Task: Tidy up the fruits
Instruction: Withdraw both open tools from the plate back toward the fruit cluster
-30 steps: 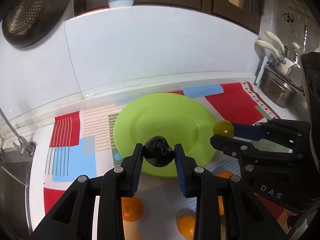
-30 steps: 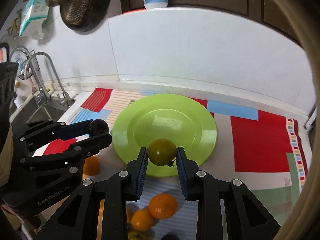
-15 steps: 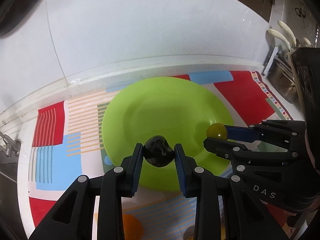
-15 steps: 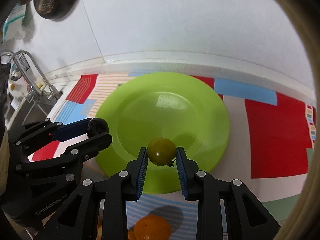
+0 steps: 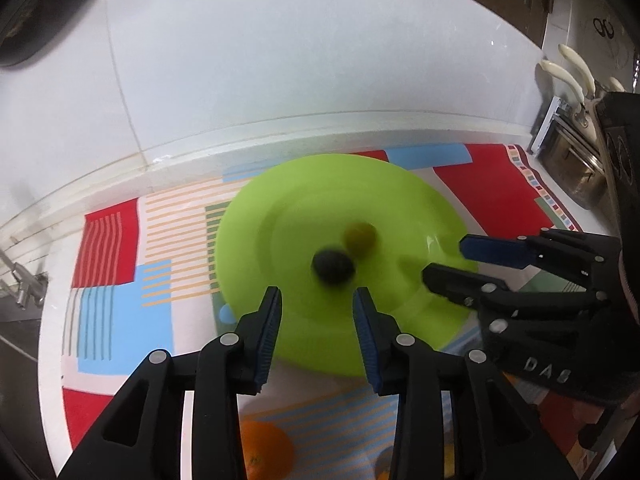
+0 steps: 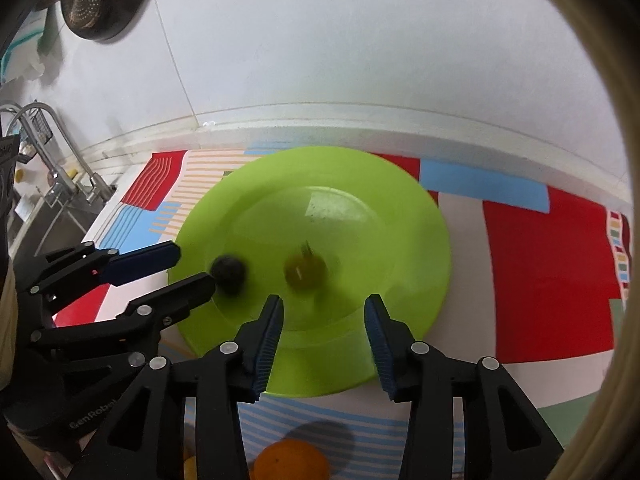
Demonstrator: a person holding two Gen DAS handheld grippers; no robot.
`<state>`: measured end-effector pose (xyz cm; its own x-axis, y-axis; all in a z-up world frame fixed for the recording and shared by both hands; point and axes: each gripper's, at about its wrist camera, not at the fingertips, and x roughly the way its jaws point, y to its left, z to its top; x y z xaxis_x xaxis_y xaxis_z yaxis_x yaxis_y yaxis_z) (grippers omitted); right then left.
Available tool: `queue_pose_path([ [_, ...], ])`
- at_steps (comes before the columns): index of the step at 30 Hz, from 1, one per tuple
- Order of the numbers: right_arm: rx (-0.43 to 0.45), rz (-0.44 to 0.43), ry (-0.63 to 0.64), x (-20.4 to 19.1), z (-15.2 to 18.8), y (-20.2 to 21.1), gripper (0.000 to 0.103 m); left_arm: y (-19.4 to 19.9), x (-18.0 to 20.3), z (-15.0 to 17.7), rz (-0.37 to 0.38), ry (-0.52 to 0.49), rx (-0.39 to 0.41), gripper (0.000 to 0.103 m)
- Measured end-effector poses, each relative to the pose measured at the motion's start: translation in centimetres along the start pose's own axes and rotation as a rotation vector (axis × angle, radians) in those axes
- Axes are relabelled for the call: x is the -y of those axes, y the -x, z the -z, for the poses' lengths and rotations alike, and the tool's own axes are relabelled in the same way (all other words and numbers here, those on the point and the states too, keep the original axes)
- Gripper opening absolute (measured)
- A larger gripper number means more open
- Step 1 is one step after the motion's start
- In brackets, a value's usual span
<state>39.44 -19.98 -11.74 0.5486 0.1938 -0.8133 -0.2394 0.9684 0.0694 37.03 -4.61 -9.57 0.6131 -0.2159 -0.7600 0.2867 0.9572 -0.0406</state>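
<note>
A lime green plate (image 5: pixel 400 184) (image 6: pixel 380 184) lies on a colourful mat. A dark purple fruit (image 5: pixel 333 266) (image 6: pixel 229 271) and a yellow-green fruit (image 5: pixel 360 235) (image 6: pixel 305 270) lie blurred on the plate, side by side. My left gripper (image 5: pixel 316 308) is open and empty just in front of the dark fruit; it also shows in the right wrist view (image 6: pixel 188 268). My right gripper (image 6: pixel 324 316) is open and empty just in front of the yellow-green fruit; it also shows in the left wrist view (image 5: pixel 448 260).
Oranges lie on the mat near me, under the grippers (image 5: pixel 264 452) (image 6: pixel 292 460). A faucet and sink (image 6: pixel 60 176) are at the left. A metal rack with white-handled utensils (image 5: pixel 568 92) is at the right. A tiled white wall backs the counter.
Both grippers opened and let go of their fruits. The dark fruit and the yellow-green fruit dropped onto the plate and appear blurred as if still moving.
</note>
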Motion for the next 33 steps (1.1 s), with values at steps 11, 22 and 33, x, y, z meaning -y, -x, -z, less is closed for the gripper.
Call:
queue_pose_path([
  [11,0.098,0.029,0.005,-2.5,2.7,5.3,0.043,6.4,-0.1,1.7,-0.021,0.026,0.111,0.047],
  [22,0.183,0.02,-0.012,-4.3,4.4,12.3,0.05,11.7,0.9,3.6,-0.023,0.024,0.192,0.059],
  [33,0.243,0.058,-0.013,-3.4,6.4,15.3,0.053,14.6,2.7,6.2,-0.03,-0.011,0.221,0.061],
])
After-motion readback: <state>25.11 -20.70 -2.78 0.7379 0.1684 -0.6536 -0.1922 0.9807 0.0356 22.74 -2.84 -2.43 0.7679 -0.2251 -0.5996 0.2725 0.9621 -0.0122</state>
